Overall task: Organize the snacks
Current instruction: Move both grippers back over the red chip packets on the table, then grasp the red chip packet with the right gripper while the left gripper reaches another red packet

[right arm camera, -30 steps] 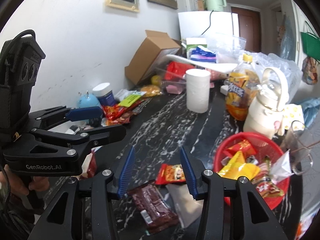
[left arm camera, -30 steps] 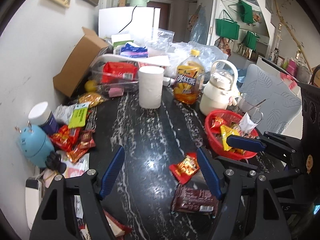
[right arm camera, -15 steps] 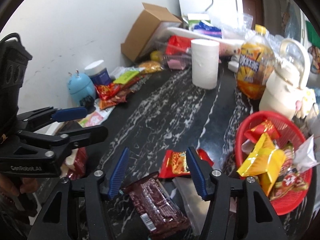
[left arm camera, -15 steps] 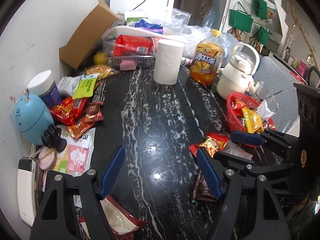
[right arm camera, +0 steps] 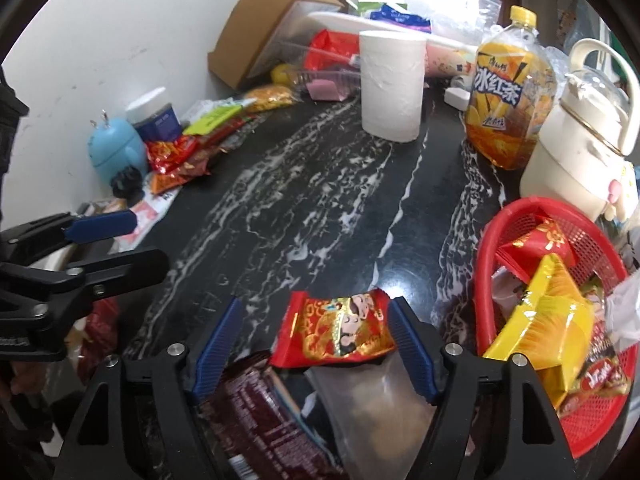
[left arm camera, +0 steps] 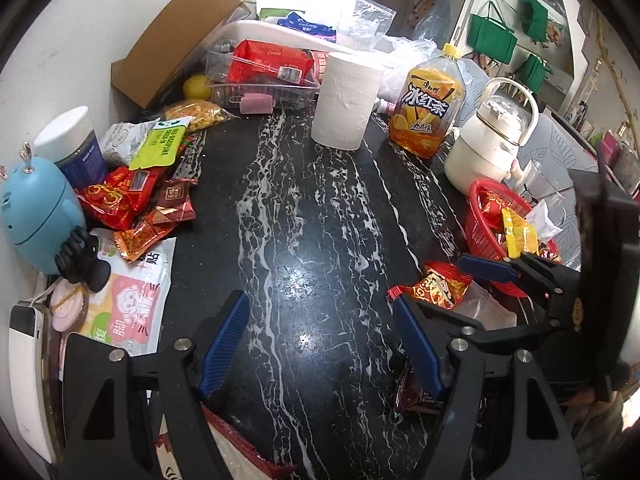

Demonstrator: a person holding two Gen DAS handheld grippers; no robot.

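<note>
Left wrist view: my left gripper (left arm camera: 320, 344) hangs over glossy black marble-veined table (left arm camera: 312, 208), jaws part open with nothing between them. Crinkly foil snacks (left arm camera: 132, 200) heap far left; a ribbed paper roll (left arm camera: 346, 100) and tea bottle (left arm camera: 430, 112) stand beyond.

Right wrist view: my right gripper (right arm camera: 312, 344) has its jaws opening around a shiny red packet (right arm camera: 340, 332); whether the blue ridged pads touch it I cannot tell. A brown wrapper (right arm camera: 256, 416) and a clear bag (right arm camera: 376, 408) lie nearer. The red mesh basket (right arm camera: 484, 280), right, holds 1 yellow pack (right arm camera: 548, 320) among others.
</note>
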